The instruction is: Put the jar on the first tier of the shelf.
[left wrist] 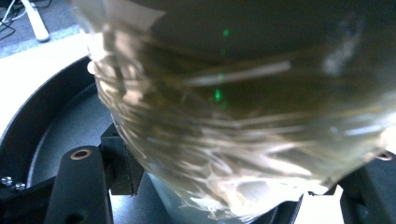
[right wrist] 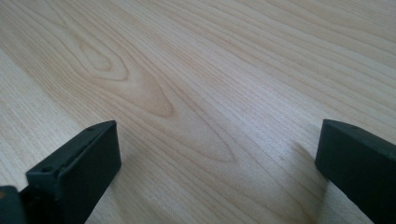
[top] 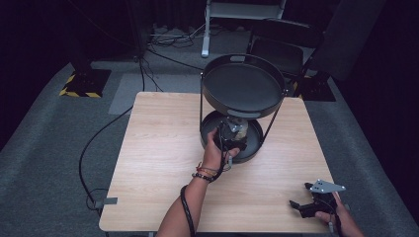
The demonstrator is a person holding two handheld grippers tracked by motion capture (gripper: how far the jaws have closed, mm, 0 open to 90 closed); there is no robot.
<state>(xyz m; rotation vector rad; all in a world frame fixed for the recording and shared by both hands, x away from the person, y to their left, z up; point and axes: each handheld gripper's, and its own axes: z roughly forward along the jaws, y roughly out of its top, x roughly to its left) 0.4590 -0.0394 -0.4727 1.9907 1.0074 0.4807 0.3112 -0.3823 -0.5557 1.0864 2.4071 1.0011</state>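
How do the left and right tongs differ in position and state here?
The left tongs reach into the stand's lower tray, closed on a crinkly wrapped object; the right tongs rest low at the wooden table's near right edge, jaws wide apart and empty. Both are black and hand-held.

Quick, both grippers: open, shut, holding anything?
Left gripper: shut on a crinkly wrapped item over the stand's lower tray.
Right gripper: open, fingers wide apart, holding nothing, low over the table.
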